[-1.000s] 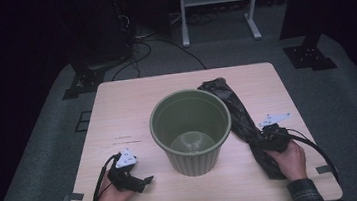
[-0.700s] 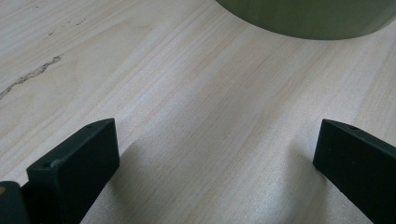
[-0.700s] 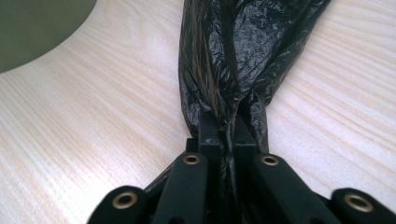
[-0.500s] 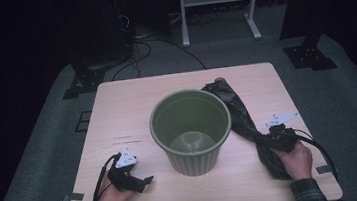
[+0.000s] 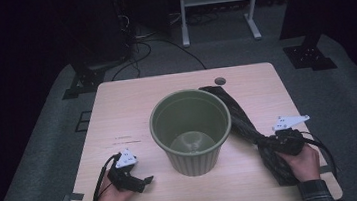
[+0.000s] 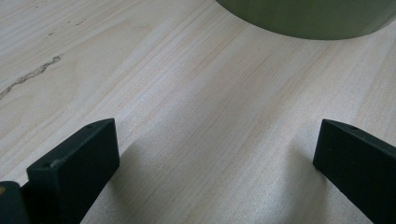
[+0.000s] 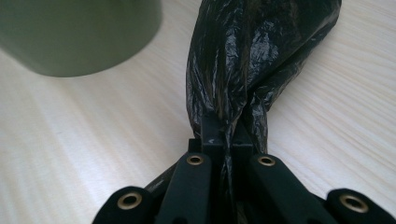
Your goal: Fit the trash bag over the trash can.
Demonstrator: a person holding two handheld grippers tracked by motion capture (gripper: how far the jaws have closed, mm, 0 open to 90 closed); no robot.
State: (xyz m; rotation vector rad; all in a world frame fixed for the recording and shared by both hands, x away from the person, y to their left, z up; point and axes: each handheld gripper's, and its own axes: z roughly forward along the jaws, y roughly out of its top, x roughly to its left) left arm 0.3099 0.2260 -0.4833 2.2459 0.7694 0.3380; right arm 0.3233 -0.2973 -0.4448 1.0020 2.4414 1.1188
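The right gripper (image 7: 223, 135) is clamped on a black bag (image 7: 252, 51); its jaws have just been closing, and the crinkled plastic is now pinched flat between them. In the right gripper view the bag bunches into a thick twisted rope just past the jaws and runs away across the pale wood. From the high view the right gripper (image 5: 271, 143) sits near the surface's right front corner, in the person's right hand (image 5: 305, 163), with the bag (image 5: 241, 119) stretching from there up and left in a long dark strip. Its far end lies touching or just beside the back right of the bin's rim; I cannot tell which. A short tail of bag lies on the surface in front of the gripper, toward the front edge.

The green bin (image 5: 191, 129) stands upright in the middle of the surface (image 5: 127, 111), open at the top, nothing visible inside but its bare floor.

The left gripper (image 5: 142, 181) rests near the front left, its jaws wide apart with nothing between them. In the left gripper view they frame bare wood, and the bin's base (image 6: 313, 18) shows ahead, well apart.
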